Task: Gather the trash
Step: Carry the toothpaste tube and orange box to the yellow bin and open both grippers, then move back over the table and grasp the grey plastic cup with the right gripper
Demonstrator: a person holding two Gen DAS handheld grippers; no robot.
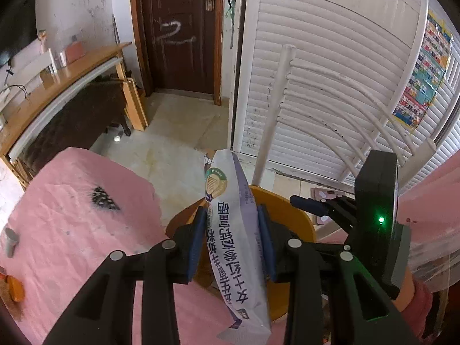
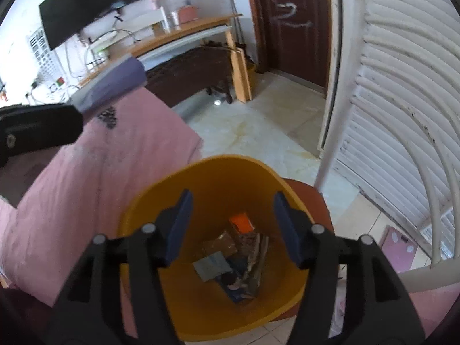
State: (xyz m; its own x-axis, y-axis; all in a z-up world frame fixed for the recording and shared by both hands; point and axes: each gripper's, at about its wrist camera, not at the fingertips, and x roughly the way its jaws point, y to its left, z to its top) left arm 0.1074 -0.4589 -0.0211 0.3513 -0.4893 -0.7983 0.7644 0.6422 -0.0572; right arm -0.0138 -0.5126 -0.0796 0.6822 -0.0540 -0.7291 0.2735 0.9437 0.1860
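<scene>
White-purple snack wrapper (image 1: 238, 230) upright, pinched lengthwise above orange bin (image 2: 212, 178); bin holds orange, brown, grey scraps (image 2: 230, 253).

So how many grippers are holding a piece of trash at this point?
1. The left gripper is clamped on a white and purple wrapper above the yellow bin. The right gripper hangs open and empty over the bin's mouth.
</scene>
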